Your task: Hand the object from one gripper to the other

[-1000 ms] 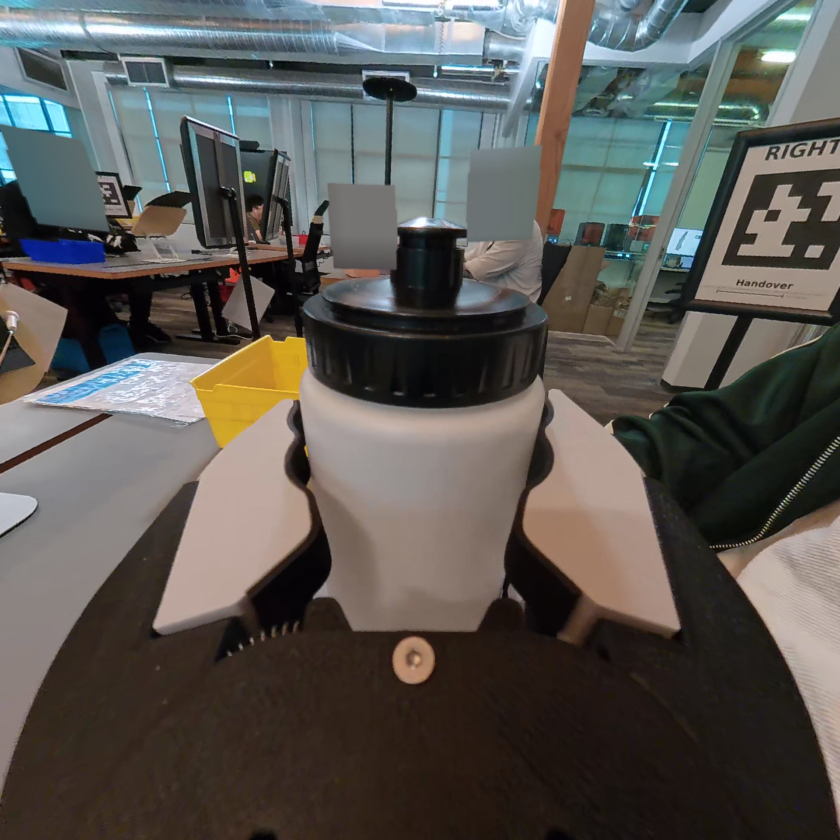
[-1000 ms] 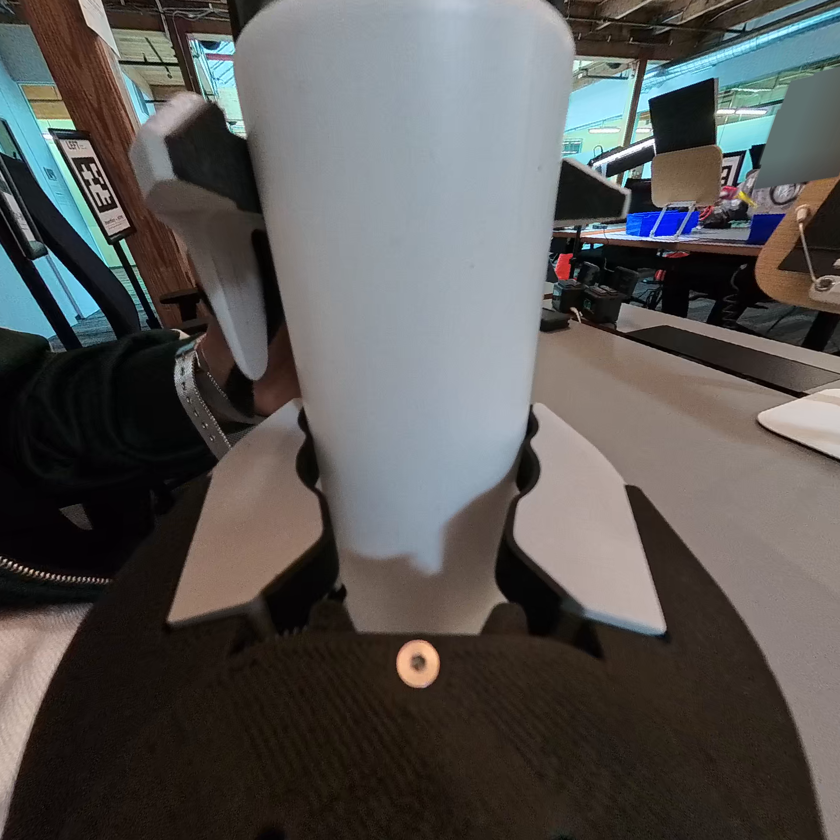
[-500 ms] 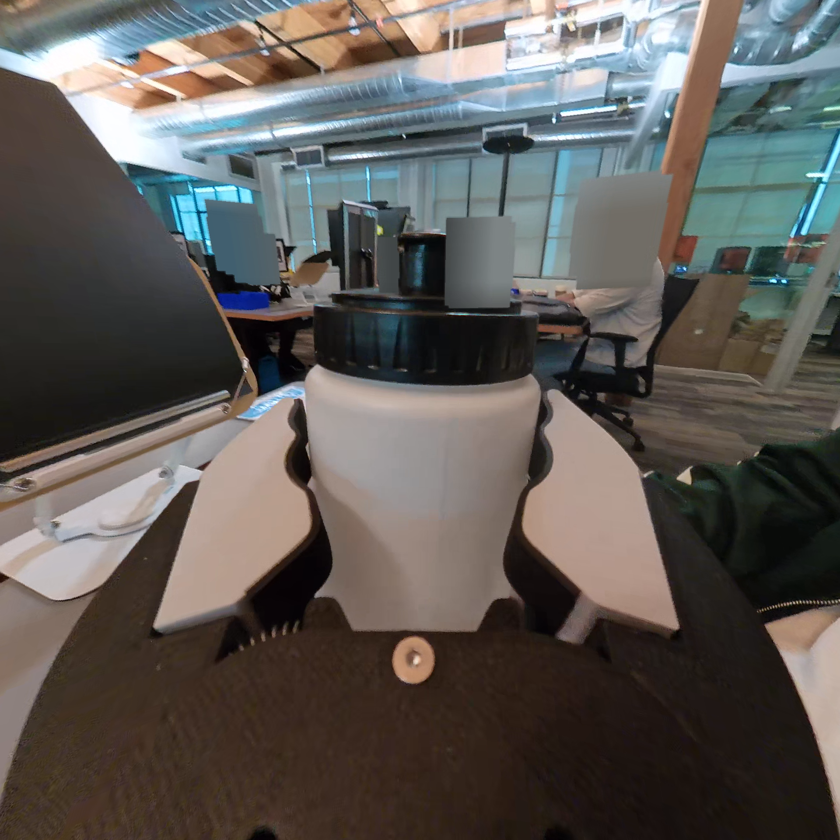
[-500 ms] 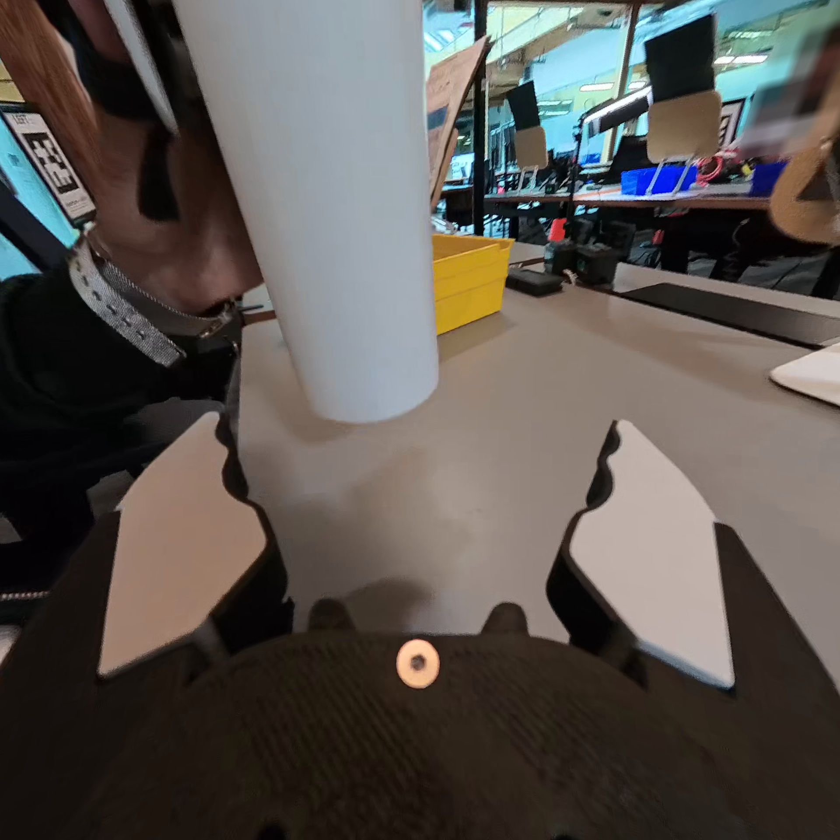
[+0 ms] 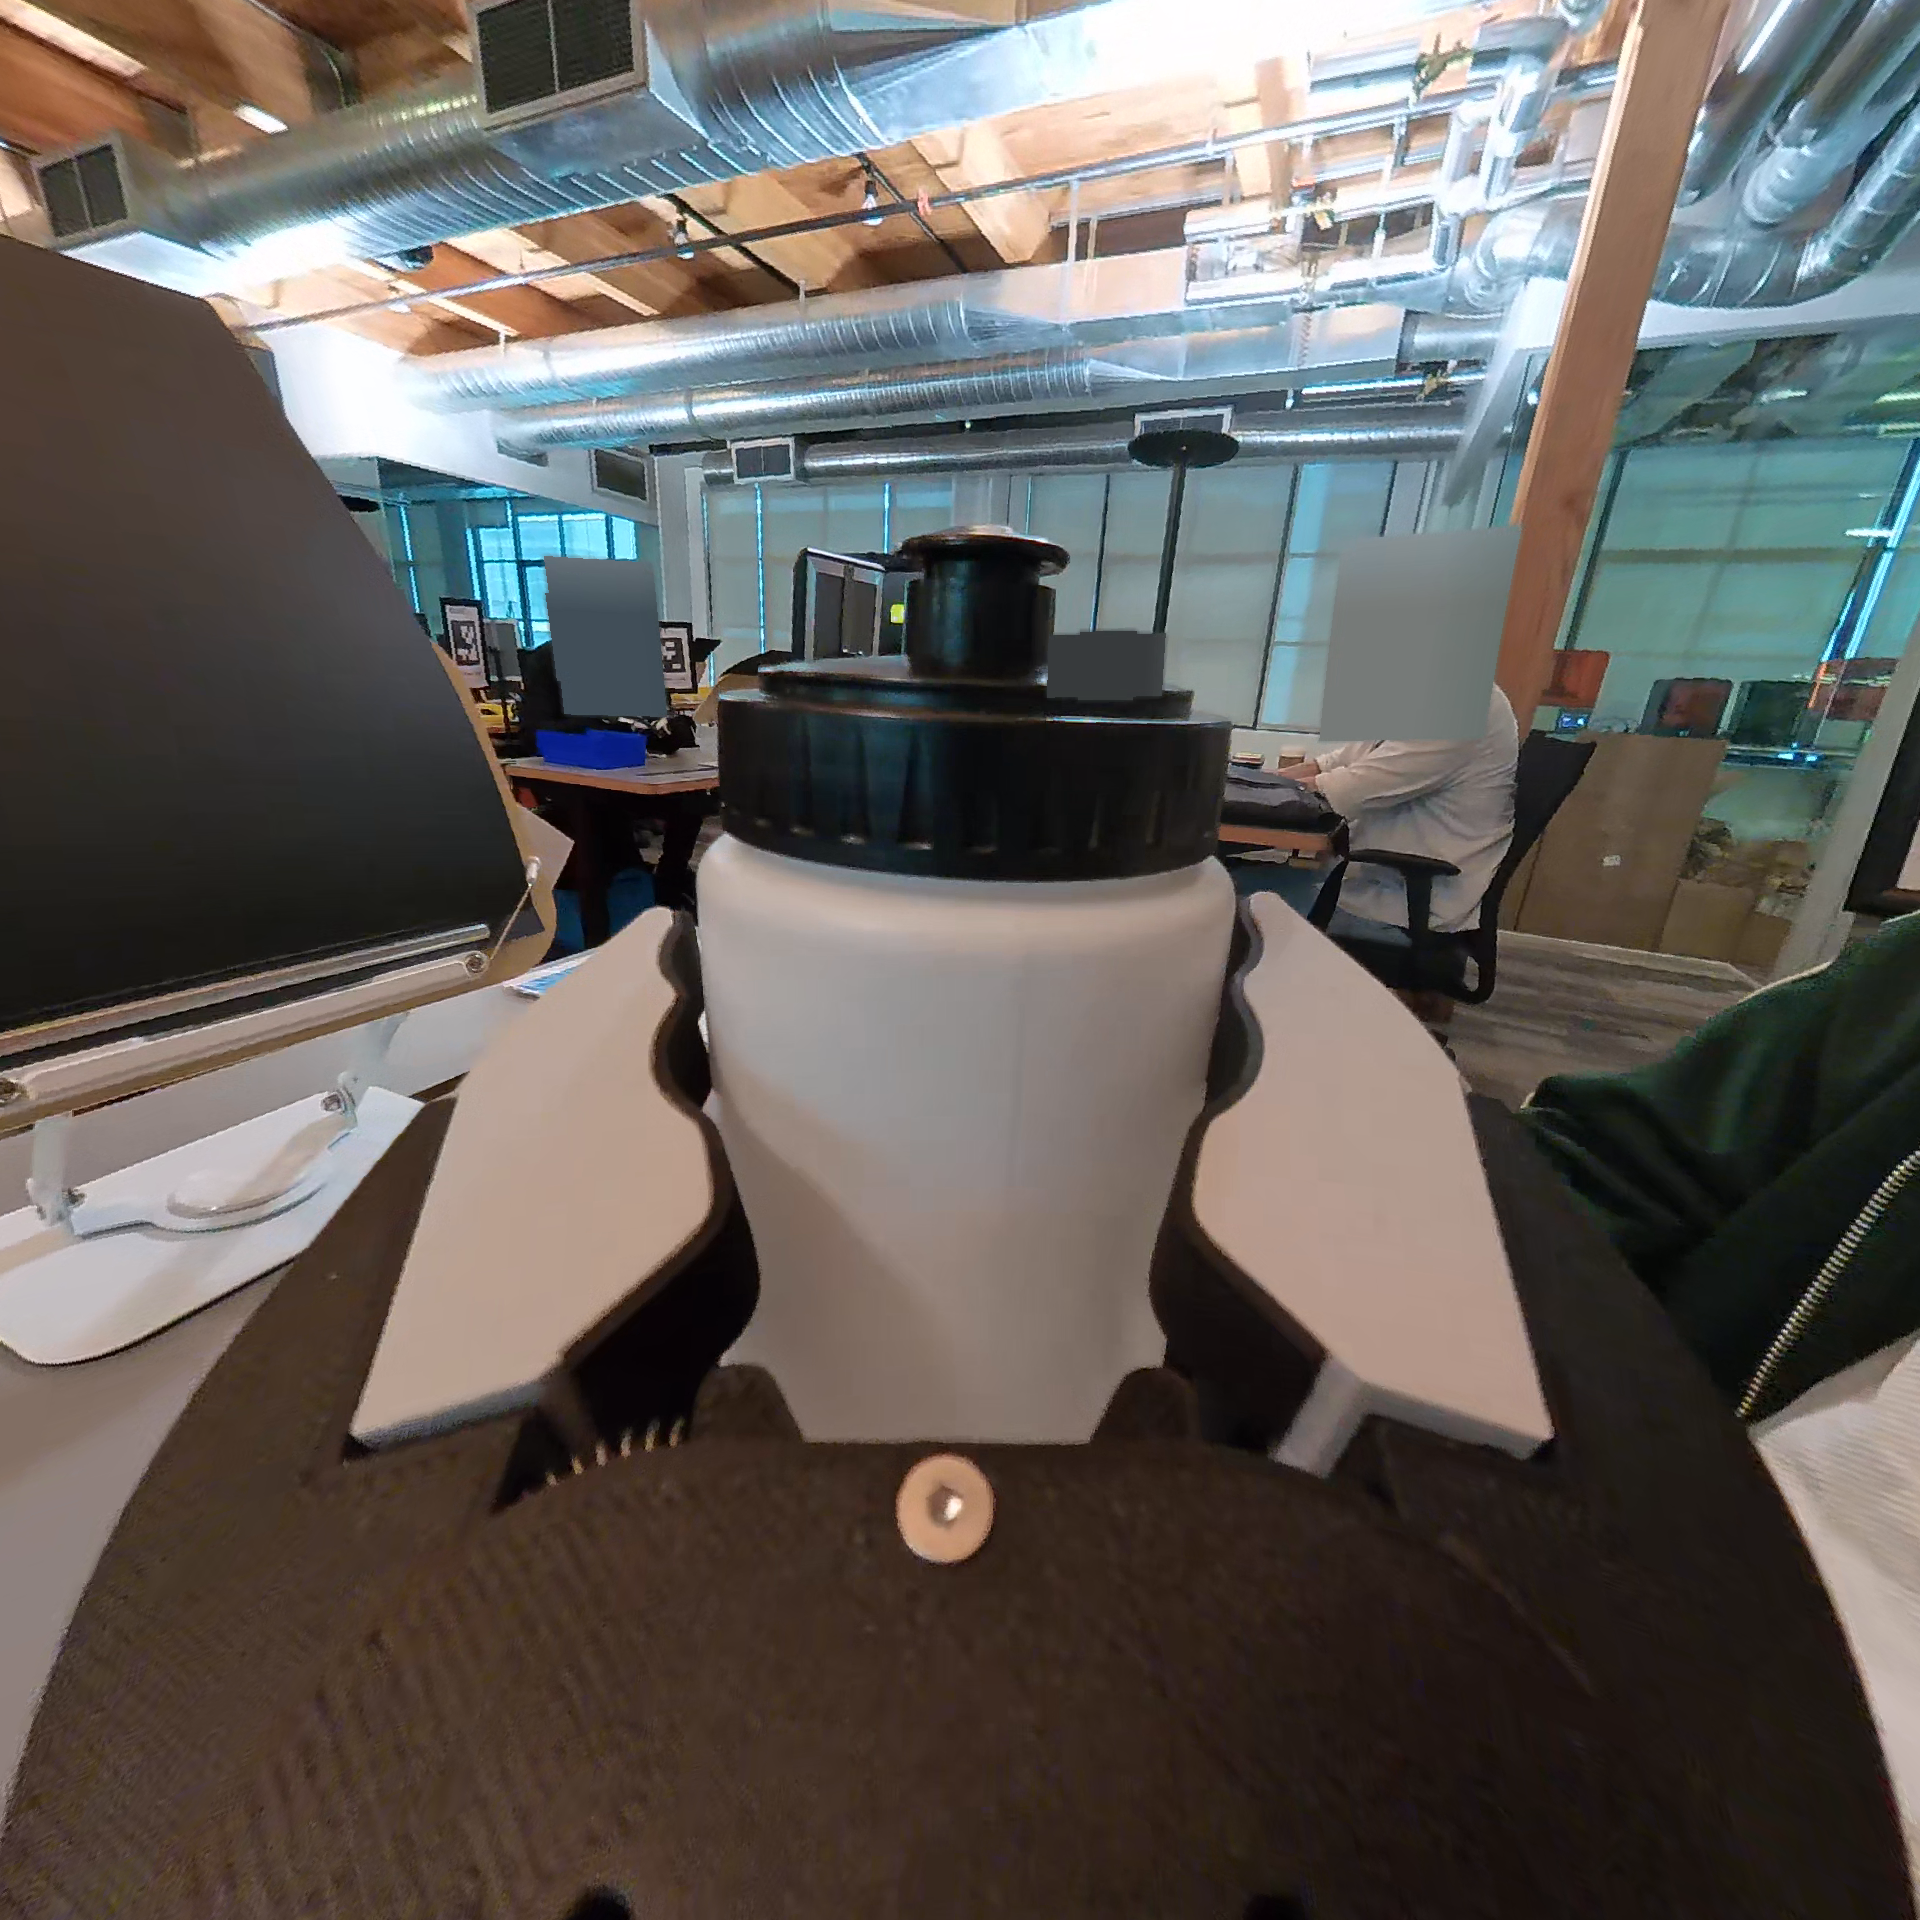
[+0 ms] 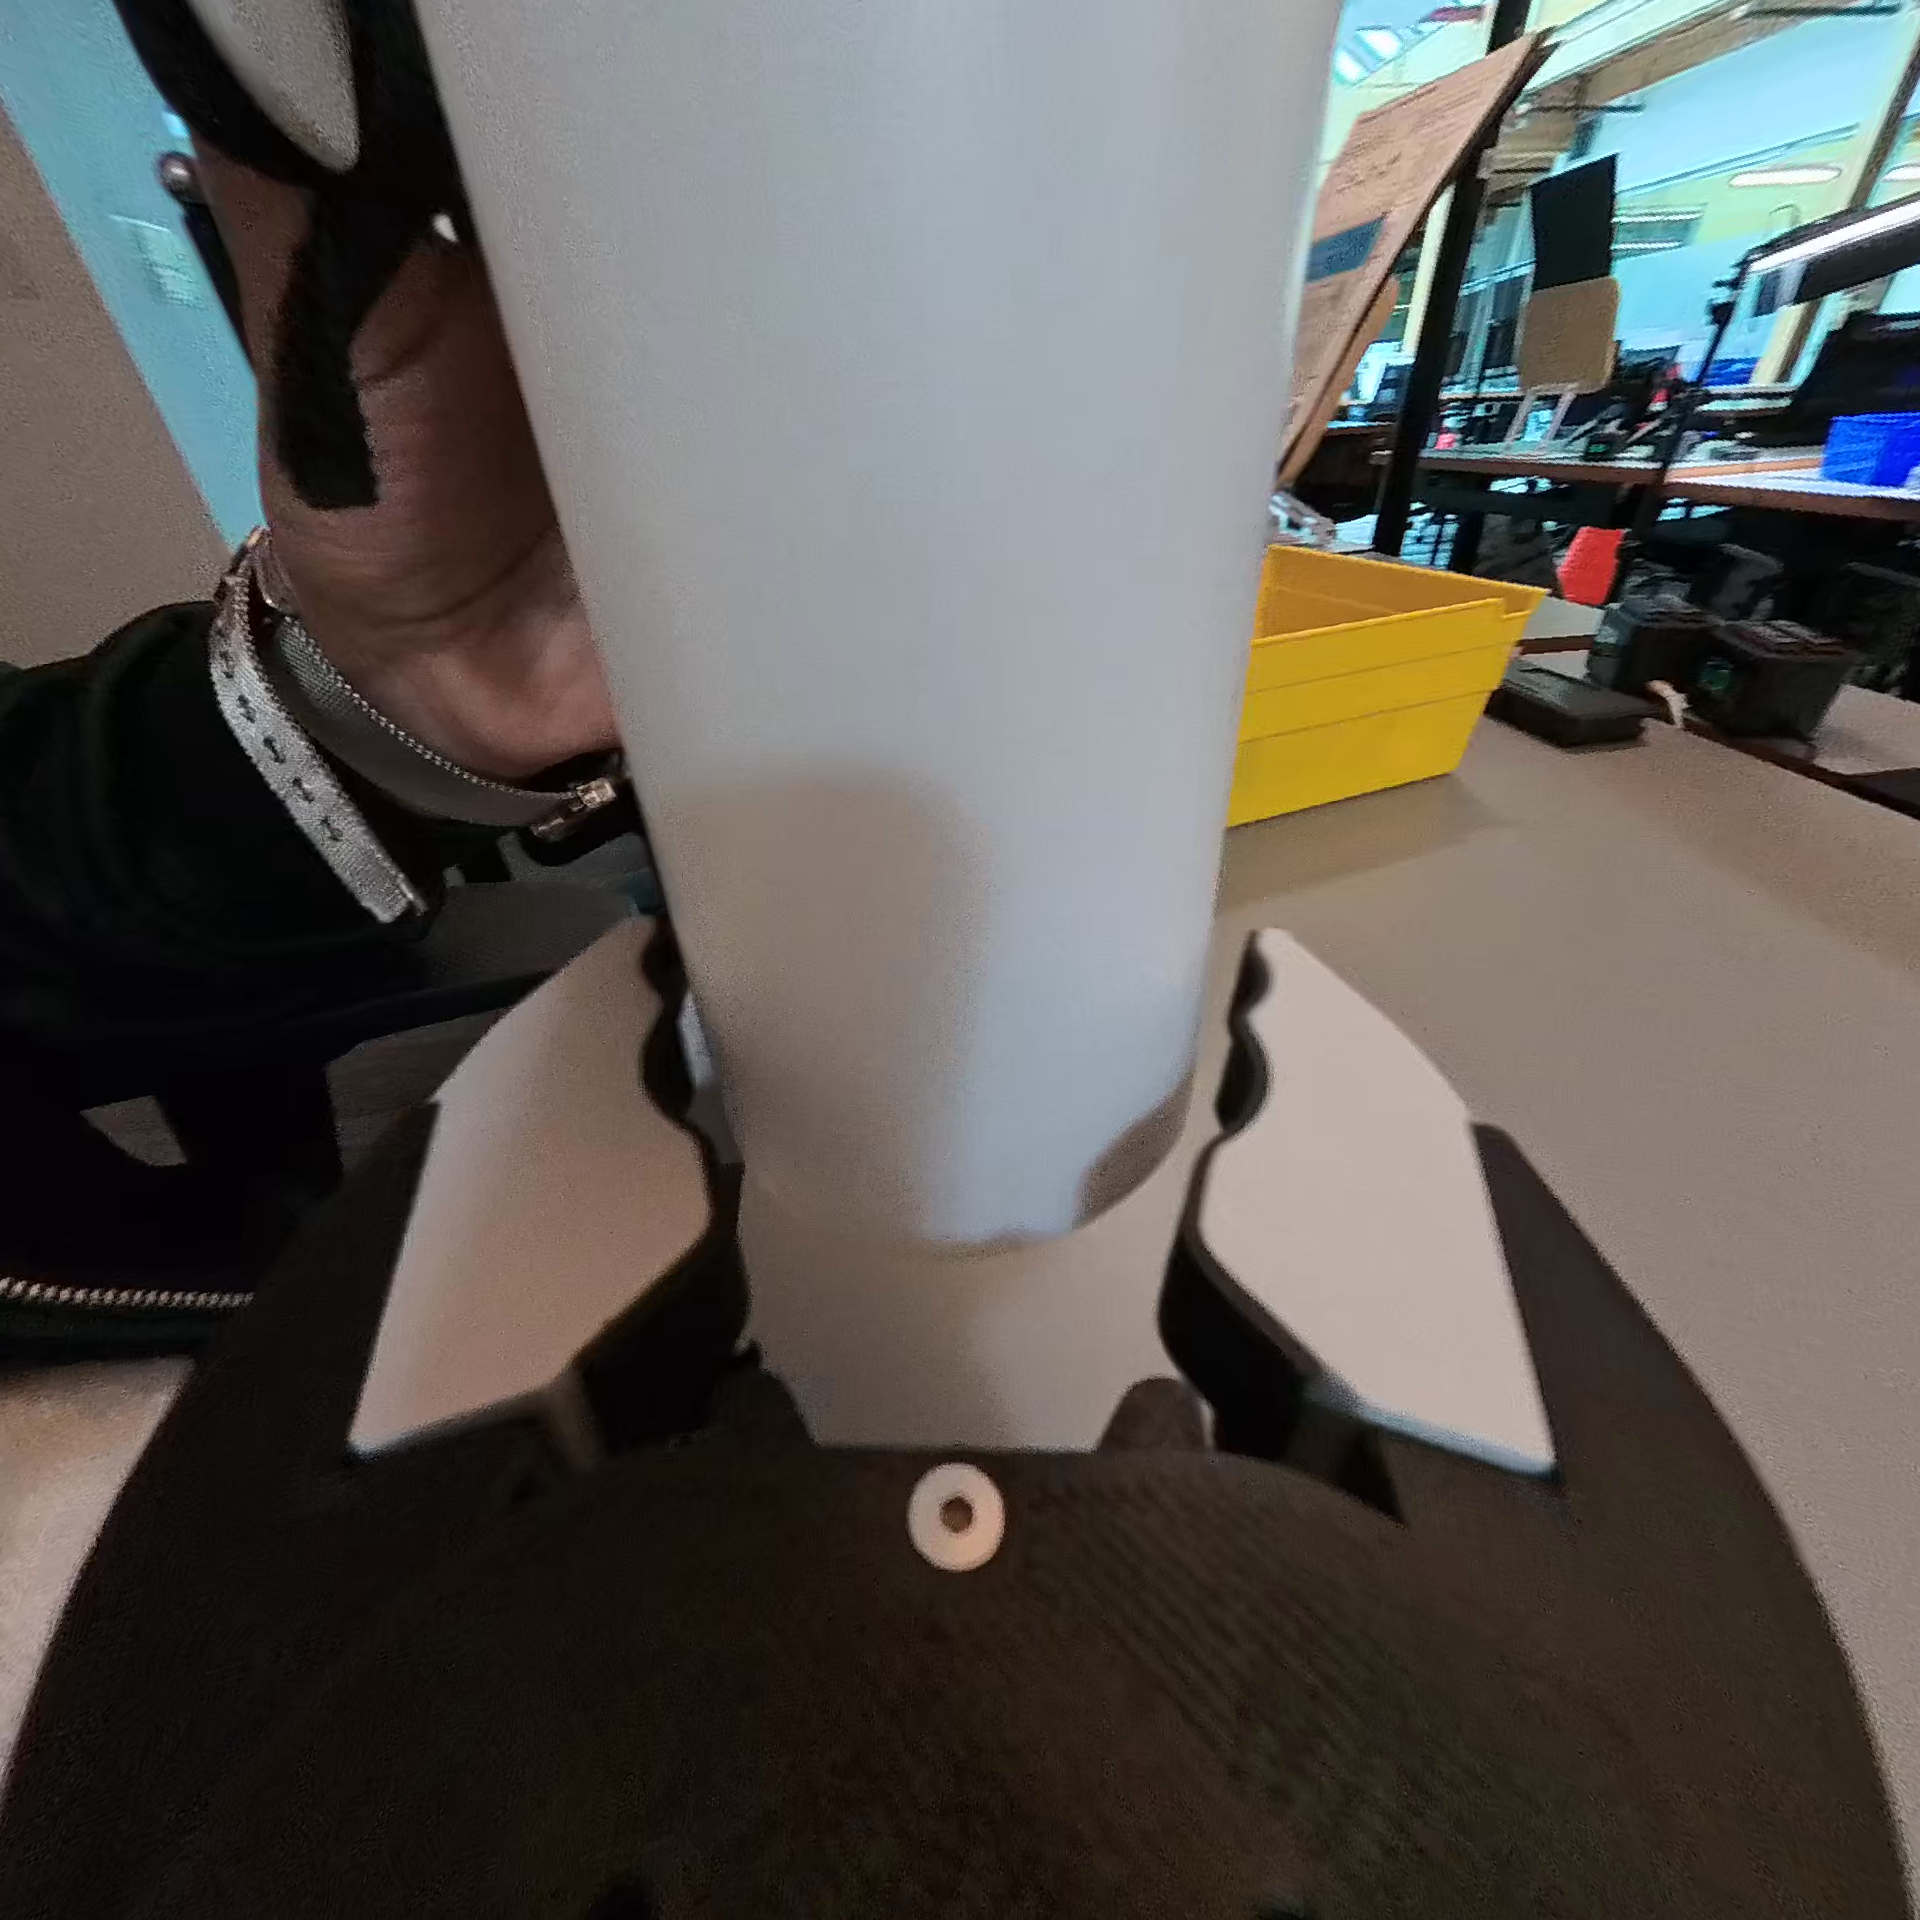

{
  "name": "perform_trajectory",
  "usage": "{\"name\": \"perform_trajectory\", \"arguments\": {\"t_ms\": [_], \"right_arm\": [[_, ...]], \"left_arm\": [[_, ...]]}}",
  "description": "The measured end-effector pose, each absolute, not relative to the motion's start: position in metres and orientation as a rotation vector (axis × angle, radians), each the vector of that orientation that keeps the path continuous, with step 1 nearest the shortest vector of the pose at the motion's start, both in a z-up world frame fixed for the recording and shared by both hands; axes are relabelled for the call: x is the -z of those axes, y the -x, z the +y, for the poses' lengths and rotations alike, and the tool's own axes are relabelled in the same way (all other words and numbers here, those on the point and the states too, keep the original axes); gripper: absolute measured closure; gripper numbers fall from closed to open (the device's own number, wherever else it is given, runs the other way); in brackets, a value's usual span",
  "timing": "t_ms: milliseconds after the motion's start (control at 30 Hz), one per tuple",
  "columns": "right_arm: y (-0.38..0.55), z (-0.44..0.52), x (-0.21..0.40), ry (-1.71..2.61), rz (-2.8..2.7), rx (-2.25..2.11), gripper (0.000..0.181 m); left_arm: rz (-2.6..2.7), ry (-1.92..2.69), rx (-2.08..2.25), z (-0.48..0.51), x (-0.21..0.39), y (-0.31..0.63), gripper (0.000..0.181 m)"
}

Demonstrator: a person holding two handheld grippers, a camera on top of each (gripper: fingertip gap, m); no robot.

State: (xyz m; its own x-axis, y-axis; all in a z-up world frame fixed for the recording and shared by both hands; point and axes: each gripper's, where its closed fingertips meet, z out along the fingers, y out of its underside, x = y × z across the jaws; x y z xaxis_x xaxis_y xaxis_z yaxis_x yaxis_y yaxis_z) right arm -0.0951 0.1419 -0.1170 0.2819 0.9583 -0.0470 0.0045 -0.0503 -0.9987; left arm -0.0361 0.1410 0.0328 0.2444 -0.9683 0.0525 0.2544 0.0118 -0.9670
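The left claw (image 5: 961, 1049) clamps the white bottle (image 5: 961, 1122) below its cap; its base sits between the right claw (image 6: 951, 1049) fingers, contact there unclear, top cropped.

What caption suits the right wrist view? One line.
Bottle base inside the right claw; left claw holds it above; yellow bin behind.

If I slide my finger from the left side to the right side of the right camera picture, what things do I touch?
Black sleeve → watch strap → hand → white bottle → yellow bin → blue bin.
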Motion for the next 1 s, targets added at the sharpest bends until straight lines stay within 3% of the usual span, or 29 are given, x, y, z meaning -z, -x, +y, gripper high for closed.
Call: {"name": "perform_trajectory", "arguments": {"t_ms": [33, 300, 433, 667, 833, 1000], "right_arm": [[0.096, 0.139, 0.117, 1.368, -0.998, -1.041, 0.087], [0.095, 0.136, 0.105, 1.334, -1.007, -1.026, 0.089], [0.091, 0.136, 0.094, 1.31, -0.951, -1.083, 0.09], [0.078, 0.141, 0.081, 1.262, -0.9, -1.081, 0.092], [0.078, 0.142, 0.084, 1.262, -0.921, -1.078, 0.092], [0.084, 0.135, 0.088, 1.258, -0.968, -1.037, 0.093]], "left_arm": [[0.825, 1.145, 1.149, 0.14, -0.033, 0.036, 0.084], [0.82, 1.102, 1.146, 0.134, -0.044, 0.04, 0.084], [0.837, 1.138, 1.046, 0.139, -0.042, 0.036, 0.048], [0.886, 1.16, 1.01, 0.142, -0.036, 0.031, 0.035], [0.918, 1.175, 1.089, 0.138, -0.03, 0.027, 0.047], [0.972, 1.208, 1.135, 0.135, -0.016, 0.021, 0.074]]}}
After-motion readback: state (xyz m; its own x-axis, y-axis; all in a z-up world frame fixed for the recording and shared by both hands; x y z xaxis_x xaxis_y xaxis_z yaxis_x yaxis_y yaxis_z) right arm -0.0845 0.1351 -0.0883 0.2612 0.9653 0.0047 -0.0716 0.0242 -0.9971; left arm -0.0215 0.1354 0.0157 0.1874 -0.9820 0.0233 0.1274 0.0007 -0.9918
